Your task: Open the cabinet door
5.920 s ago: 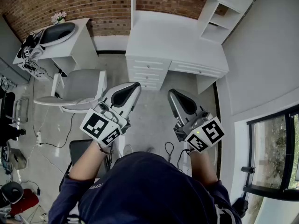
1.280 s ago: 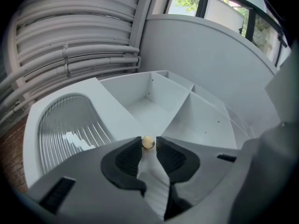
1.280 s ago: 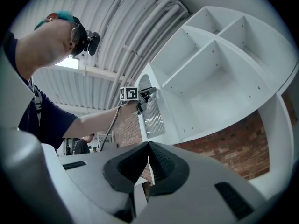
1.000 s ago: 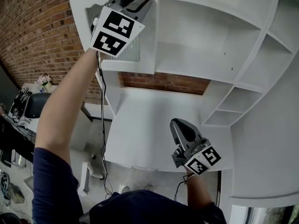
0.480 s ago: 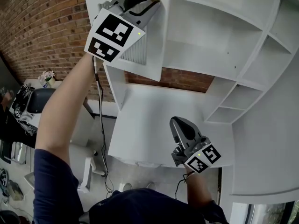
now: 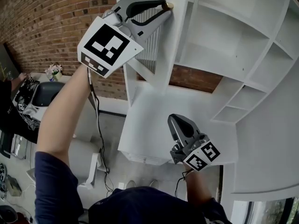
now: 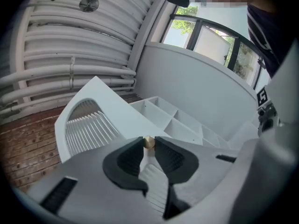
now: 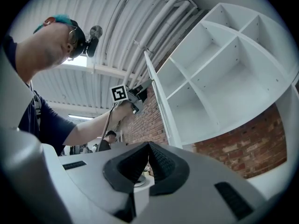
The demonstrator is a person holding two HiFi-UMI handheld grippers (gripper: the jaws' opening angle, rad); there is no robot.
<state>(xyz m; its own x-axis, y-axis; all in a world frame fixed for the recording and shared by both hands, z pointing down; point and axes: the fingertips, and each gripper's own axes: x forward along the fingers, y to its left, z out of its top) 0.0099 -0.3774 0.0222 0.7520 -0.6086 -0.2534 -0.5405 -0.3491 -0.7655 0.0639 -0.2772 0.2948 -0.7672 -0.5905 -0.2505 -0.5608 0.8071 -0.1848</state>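
**A:** How far along is the door?

**B:** Mostly open, by my reading. In the head view the cabinet door (image 6: 150, 45) stands at 12 o'clock, swung out from the white shelves (image 6: 224, 50) so that its ribbed panel faces 9 o'clock. The left gripper (image 6: 164, 6) is clamped narrow on the small brass knob (image 6: 169, 5) at the door's free edge. The left gripper view shows that knob (image 7: 148, 142) pinched between the pads.

**A:** What's left, then?

**B:** Perhaps a last bit of swing, then letting go of the knob. I cannot tell where the hinge stops.

**A:** And the other tool?

**B:** The right gripper (image 6: 176, 120) hangs at 5 o'clock, over the desk top (image 6: 149, 120), with its jaws together and nothing between them. It is well apart from the door.

**A:** Any edges to mind?

**B:** The door's lower corner passes above the desk top without touching it. The open room lies toward 9 and 10 o'clock, in front of the brick wall (image 6: 51, 27). The raised forearm is on that side too, so the door's outer face has to travel with the arm.
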